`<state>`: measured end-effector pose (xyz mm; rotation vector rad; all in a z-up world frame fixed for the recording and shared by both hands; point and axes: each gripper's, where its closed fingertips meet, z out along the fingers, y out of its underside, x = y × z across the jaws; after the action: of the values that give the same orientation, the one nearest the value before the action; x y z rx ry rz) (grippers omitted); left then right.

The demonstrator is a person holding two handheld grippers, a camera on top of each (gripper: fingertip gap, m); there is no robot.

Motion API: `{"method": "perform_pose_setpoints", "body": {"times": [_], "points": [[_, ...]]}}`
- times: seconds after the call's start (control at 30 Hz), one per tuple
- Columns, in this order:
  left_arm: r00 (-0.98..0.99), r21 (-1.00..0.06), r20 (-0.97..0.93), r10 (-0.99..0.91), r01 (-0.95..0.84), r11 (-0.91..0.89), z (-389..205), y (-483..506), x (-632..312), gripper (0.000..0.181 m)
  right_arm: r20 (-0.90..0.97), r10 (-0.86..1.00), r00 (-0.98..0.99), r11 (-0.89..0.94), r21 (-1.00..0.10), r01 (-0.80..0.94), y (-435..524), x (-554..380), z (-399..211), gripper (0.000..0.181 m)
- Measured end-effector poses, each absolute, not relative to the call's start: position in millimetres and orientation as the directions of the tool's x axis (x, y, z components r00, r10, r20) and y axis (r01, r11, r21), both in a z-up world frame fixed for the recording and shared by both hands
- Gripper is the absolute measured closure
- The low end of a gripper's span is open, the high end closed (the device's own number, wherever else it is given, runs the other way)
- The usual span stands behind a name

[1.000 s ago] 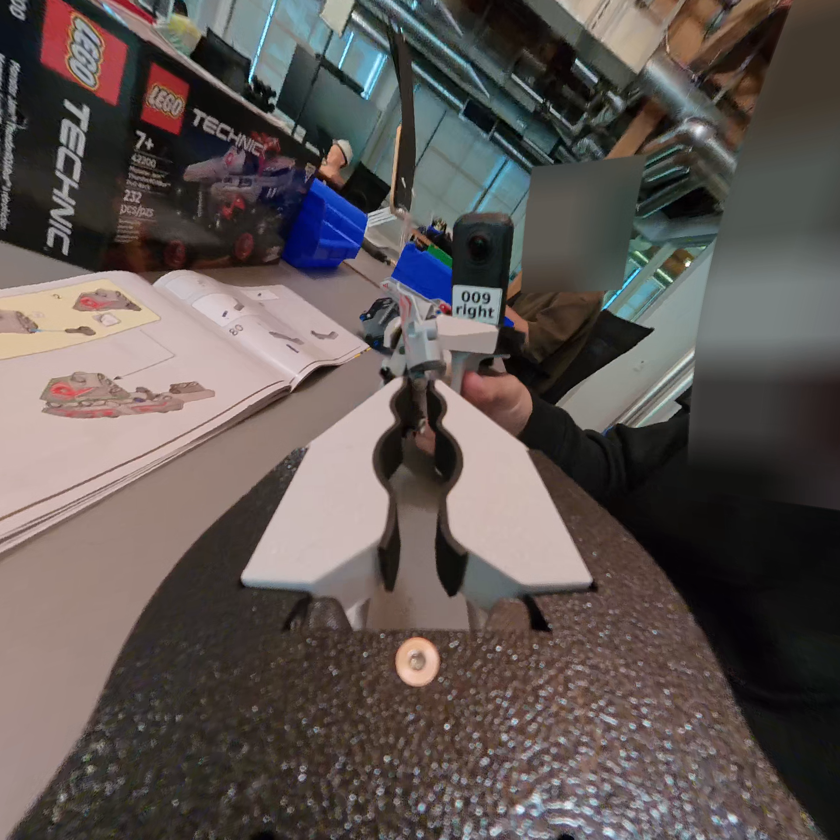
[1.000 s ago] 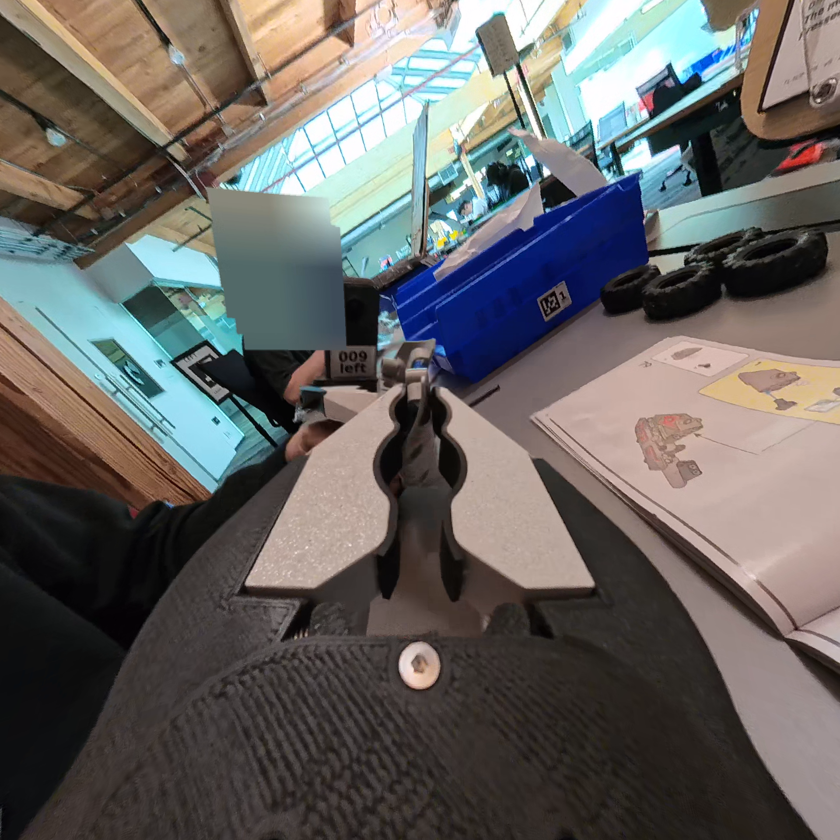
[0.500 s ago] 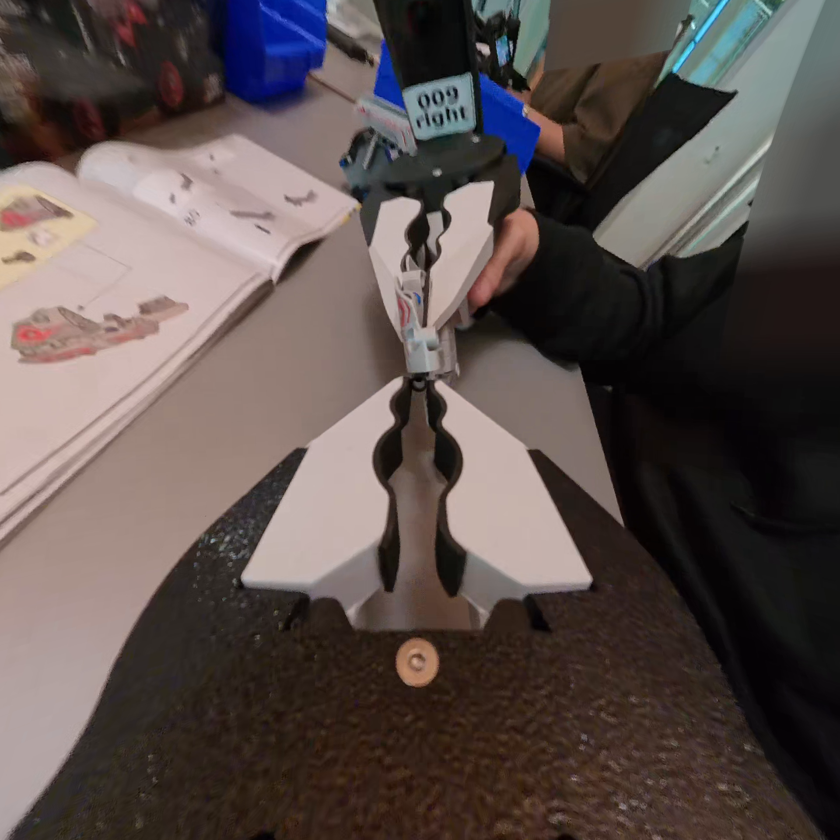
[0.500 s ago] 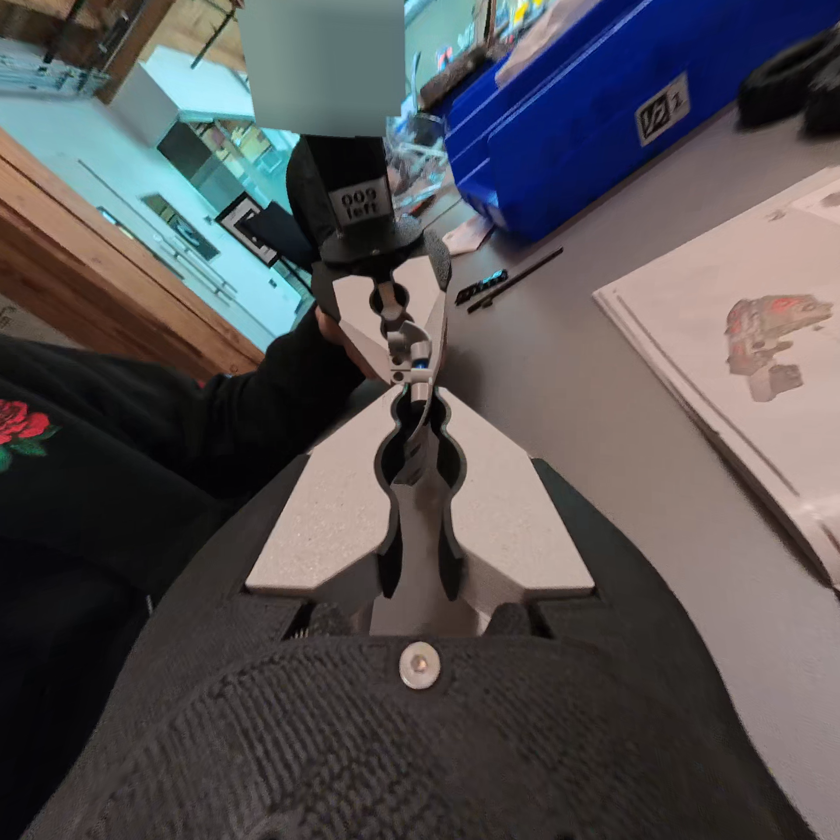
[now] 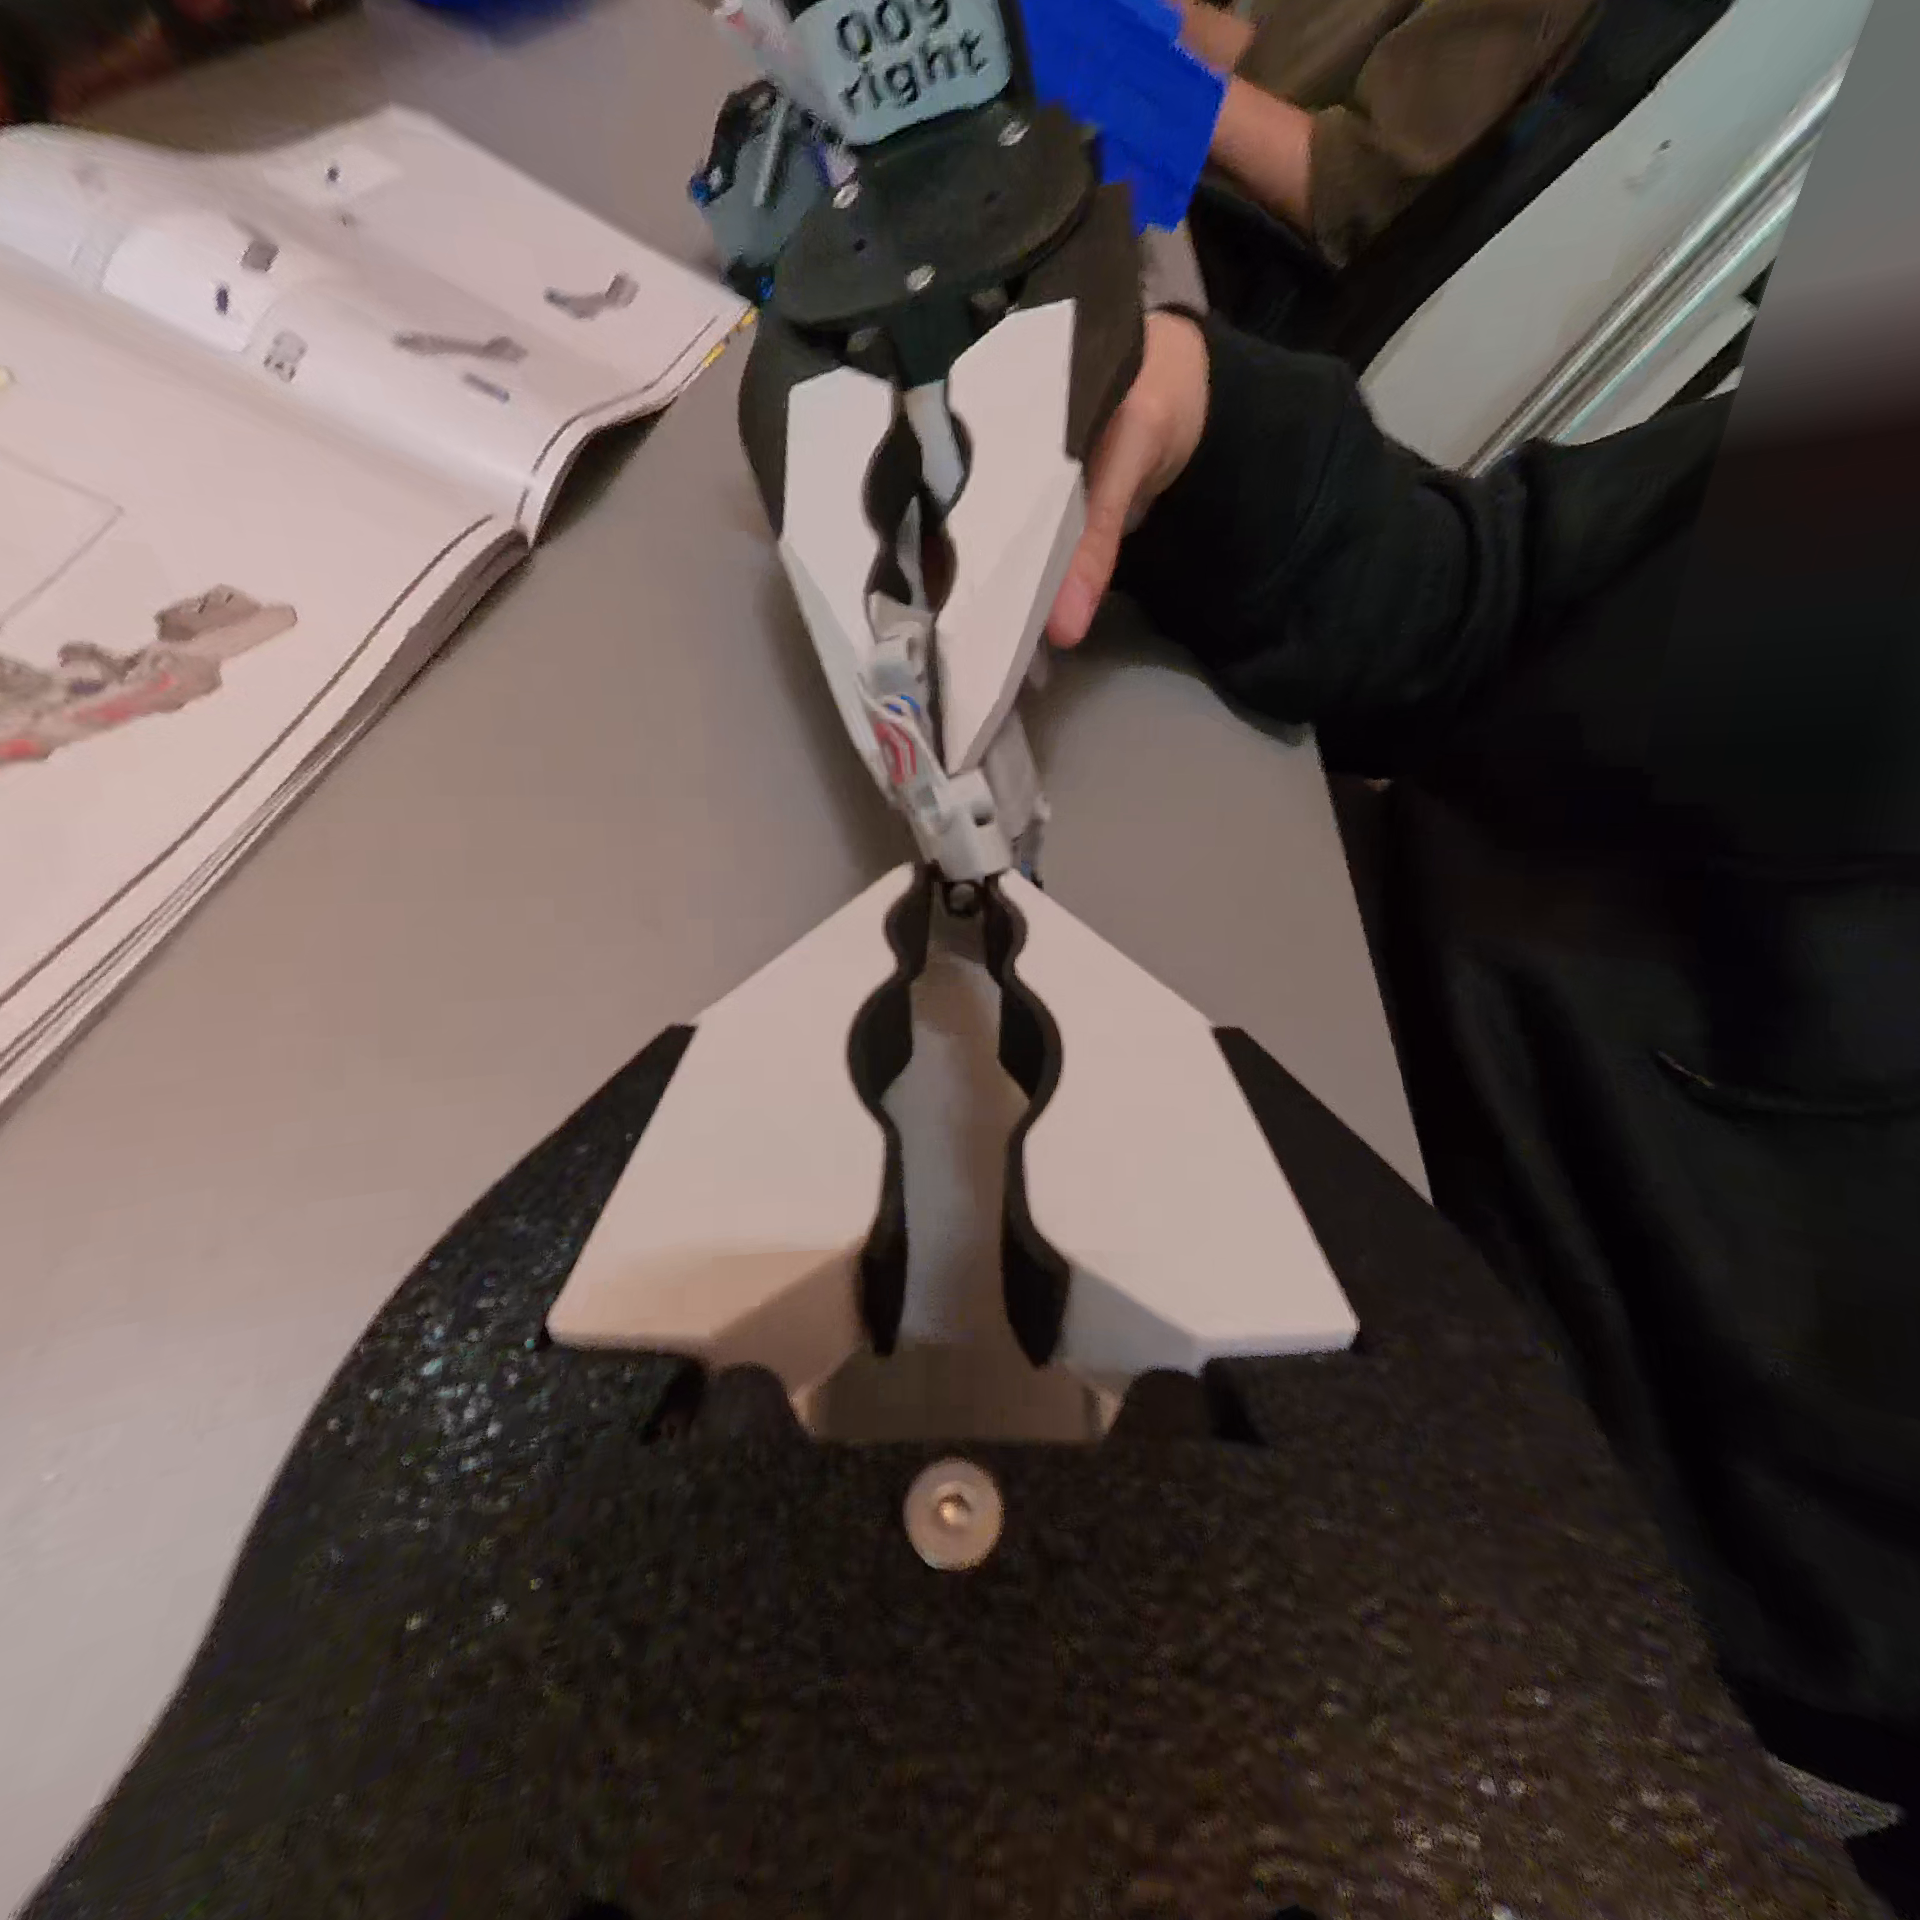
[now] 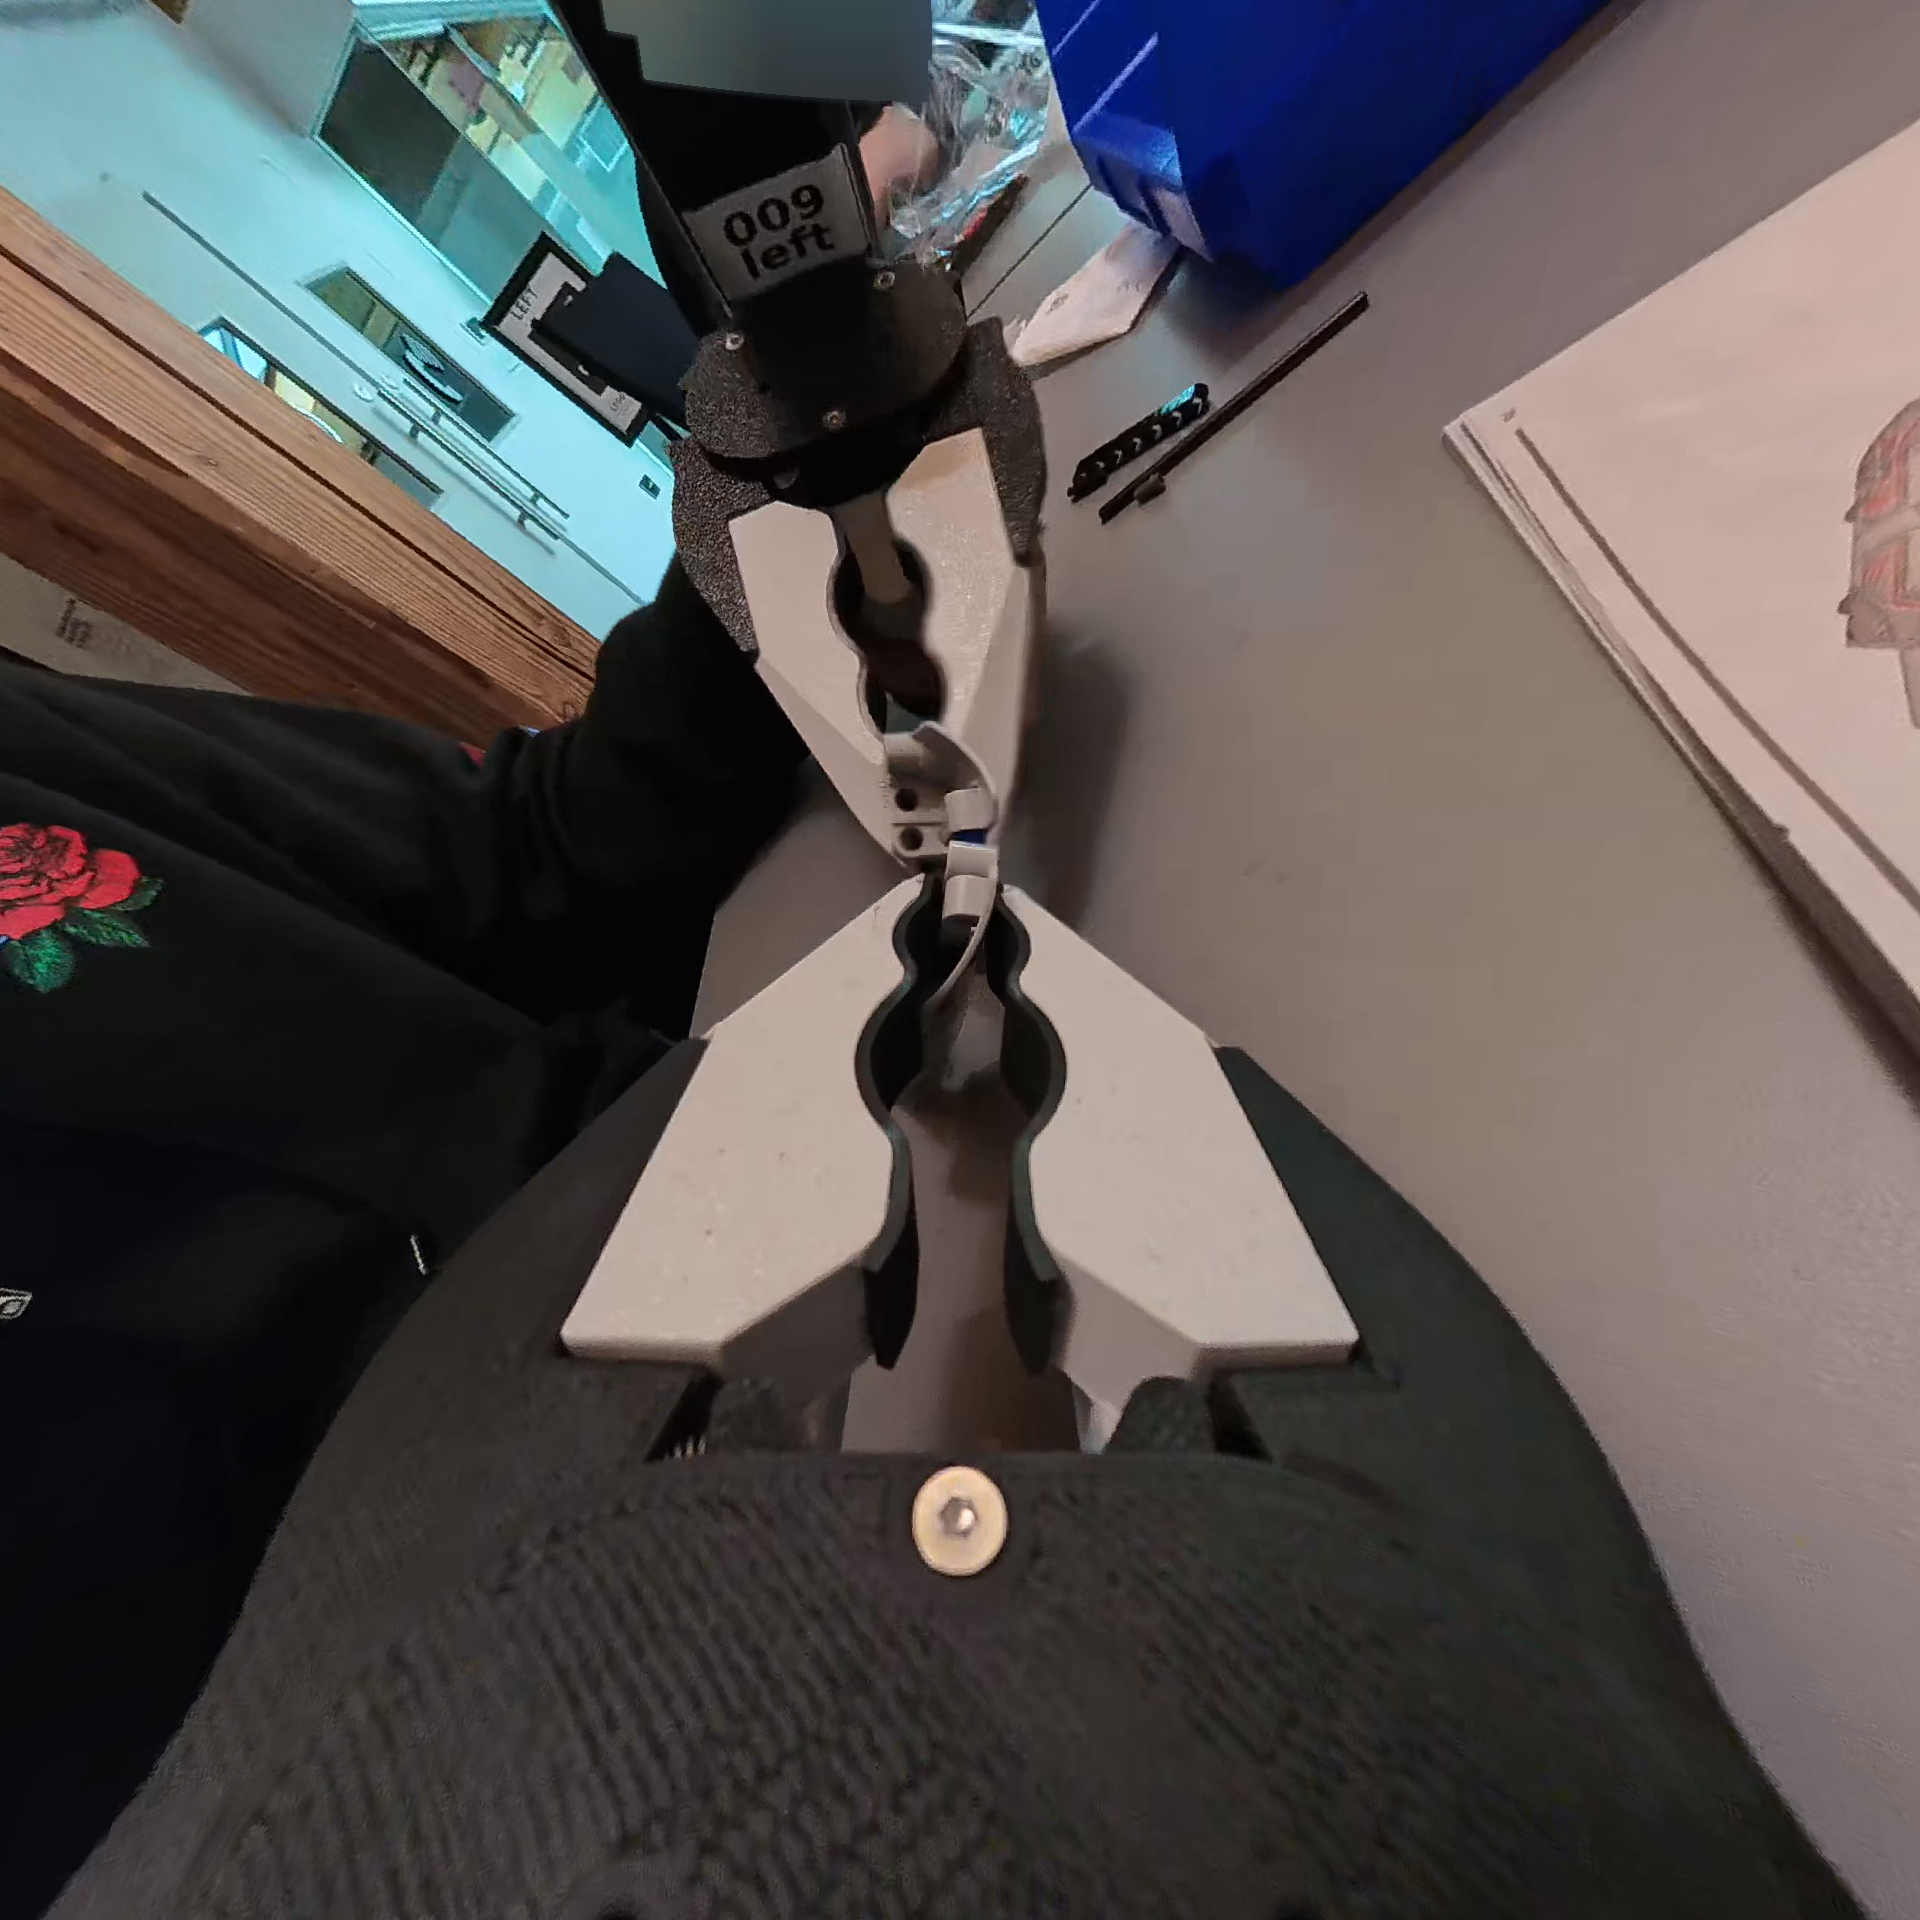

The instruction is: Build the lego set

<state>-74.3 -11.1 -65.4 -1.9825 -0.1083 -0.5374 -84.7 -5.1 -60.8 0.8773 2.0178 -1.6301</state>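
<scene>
My left gripper (image 5: 956, 883) is shut, its tips pinching the dark end of a small grey lego piece (image 5: 971, 826). My right gripper (image 5: 940, 764) faces it tip to tip from above, shut on a grey lego panel (image 5: 899, 727) with red and blue markings. In the right wrist view my right gripper (image 6: 961, 899) grips the curved grey panel (image 6: 966, 961) between its pads. The left gripper (image 6: 935, 821) opposite holds the light grey piece with pin holes (image 6: 912, 795). The two pieces touch just above the grey table (image 5: 520, 831) near its edge.
An open instruction booklet (image 5: 260, 468) lies on the table; it also shows in the right wrist view (image 6: 1714, 623). A blue bin (image 6: 1299, 125), a thin black axle (image 6: 1247, 400) and a short black beam (image 6: 1138, 457) lie beyond. A partly built model (image 5: 748, 197) sits behind the right gripper. A black sleeve (image 5: 1351, 582) is at the table edge. My left and right fingertips are right by each other. Left tips and right tips are each some 20 centimeters from the short black beam (image 6: 1138, 457).
Both grippers have tilted down toward the table and come closer together. Each stays shut on its piece, and the pieces stay tip to tip.
</scene>
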Motion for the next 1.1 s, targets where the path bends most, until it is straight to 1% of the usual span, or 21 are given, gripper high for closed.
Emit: {"method": "perform_pose_setpoints", "body": {"times": [0.07,0.13,0.2,0.3,0.4,0.47,0.5,0.57,0.6,0.7,0.8,0.87,0.9,0.97,1.03,1.1], "points": [[0.895,-0.841,0.414,-0.166,0.306,-0.446,-63,-9,-74,0.174,-0.643,0.219,-0.734,0.103,-0.732,0.673,-5,-87,-57,0.175],[0.881,-0.837,0.438,-0.181,0.325,-0.44,-60,-7,-71,0.164,-0.627,0.225,-0.746,0.106,-0.745,0.659,-4,-87,-57,0.175],[0.881,-0.832,0.439,-0.176,0.325,-0.449,-62,-6,-70,0.172,-0.625,0.227,-0.747,0.103,-0.747,0.657,-5,-87,-56,0.175],[0.935,-0.843,0.331,-0.127,0.233,-0.485,-70,-10,-78,0.176,-0.629,0.222,-0.745,0.105,-0.744,0.66,-4,-87,-57,0.175],[0.923,-0.823,0.369,-0.11,0.269,-0.5,-75,-14,-80,0.176,-0.658,0.207,-0.724,0.126,-0.715,0.687,-4,-84,-62,0.175],[0.91,-0.814,0.398,-0.113,0.294,-0.501,-74,-16,-80,0.176,-0.636,0.282,-0.718,0.145,-0.712,0.688,-3,-91,-70,0.171],[0.911,-0.823,0.395,-0.119,0.293,-0.487,-72,-16,-81,0.176,-0.622,0.308,-0.72,0.164,-0.711,0.684,-2,-93,-74,0.162],[0.907,-0.841,0.392,-0.152,0.286,-0.46,-66,-16,-78,0.176,-0.598,0.339,-0.726,0.189,-0.713,0.675,-2,-95,-79,0.13],[0.901,-0.85,0.396,-0.177,0.287,-0.442,-61,-15,-75,0.176,-0.585,0.343,-0.734,0.195,-0.721,0.665,-2,-96,-79,0.12],[0.885,-0.87,0.408,-0.225,0.302,-0.391,-51,-12,-70,0.177,-0.546,0.319,-0.775,0.185,-0.766,0.616,-1,-95,-70,0.107],[0.885,-0.881,0.401,-0.235,0.302,-0.365,-47,-11,-70,0.176,-0.475,0.332,-0.815,0.107,-0.839,0.533,3,-104,-52,0.109],[0.891,-0.892,0.387,-0.238,0.296,-0.341,-43,-9,-71,0.177,-0.462,0.309,-0.831,0.054,-0.864,0.501,4,-105,-40,0.119],[0.891,-0.898,0.382,-0.244,0.295,-0.327,-41,-9,-70,0.177,-0.476,0.27,-0.837,0.033,-0.864,0.502,1,-101,-34,0.124],[0.891,-0.901,0.379,-0.248,0.295,-0.318,-39,-7,-69,0.177,-0.512,0.201,-0.835,-0.004,-0.853,0.522,-5,-94,-26,0.143],[0.897,-0.903,0.372,-0.237,0.291,-0.317,-40,-5,-70,0.176,-0.505,0.122,-0.855,-0.024,-0.862,0.506,-10,-85,-16,0.175],[0.915,-0.901,0.356,-0.189,0.283,-0.328,-44,-5,-77,0.177,-0.462,0.161,-0.872,-0.029,-0.885,0.464,-10,-88,-15,0.176]]}}
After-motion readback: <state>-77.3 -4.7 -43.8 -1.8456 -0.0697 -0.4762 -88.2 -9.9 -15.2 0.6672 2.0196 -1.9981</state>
